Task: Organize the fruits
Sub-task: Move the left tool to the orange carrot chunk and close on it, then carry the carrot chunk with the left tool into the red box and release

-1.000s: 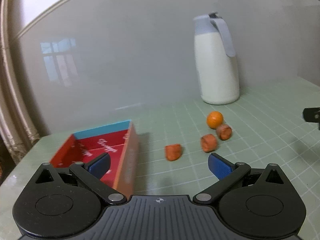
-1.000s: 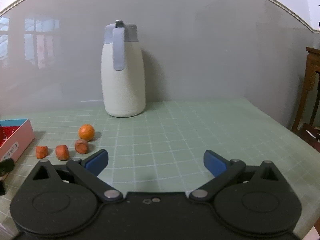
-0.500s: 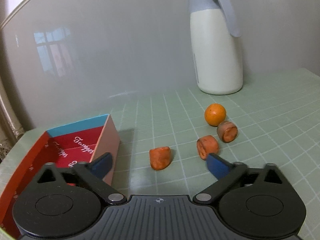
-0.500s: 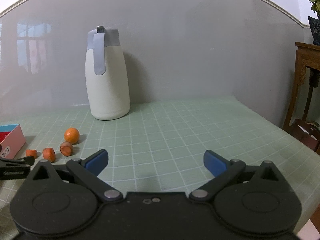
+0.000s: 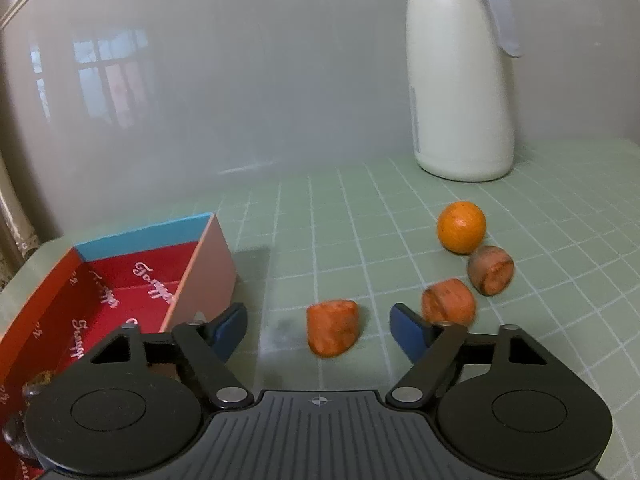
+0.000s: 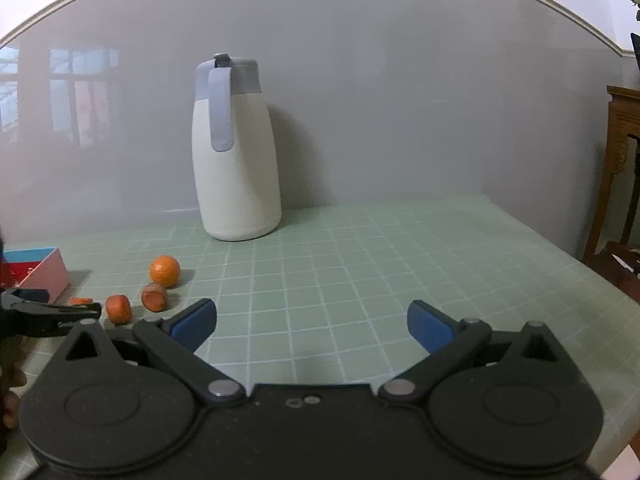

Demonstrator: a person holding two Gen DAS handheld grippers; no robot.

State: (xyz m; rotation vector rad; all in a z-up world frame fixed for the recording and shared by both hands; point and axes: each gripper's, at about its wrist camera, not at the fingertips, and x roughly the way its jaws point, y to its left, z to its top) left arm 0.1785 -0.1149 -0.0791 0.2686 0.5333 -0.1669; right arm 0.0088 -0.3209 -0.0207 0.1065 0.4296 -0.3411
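In the left wrist view my left gripper [image 5: 320, 330] hangs low over the green mat, its jaws closing around an orange carrot chunk [image 5: 332, 332] that lies between the blue pads without touching them. A second chunk [image 5: 448, 302] sits just beyond the right pad, a browner third chunk [image 5: 490, 269] behind it, and a round orange [image 5: 461, 227] farthest back. The red box [image 5: 120, 280] stands open at the left. My right gripper [image 6: 312, 326] stands open over bare mat, with nothing between its fingers. In its view the left gripper [image 6: 52, 312] reaches in beside the same pieces [image 6: 119, 309].
A tall white jug with a grey lid [image 5: 460, 80] stands at the back against the grey wall, also in the right wrist view [image 6: 236, 152]. Something dark [image 5: 38, 384] lies in the box's near corner. Wooden furniture [image 6: 620, 168] stands past the table's right edge.
My left gripper has moved forward and down toward the carrot chunks, and its jaws have narrowed around the nearest one. The right gripper has swung slightly, and the left gripper now shows in its view.
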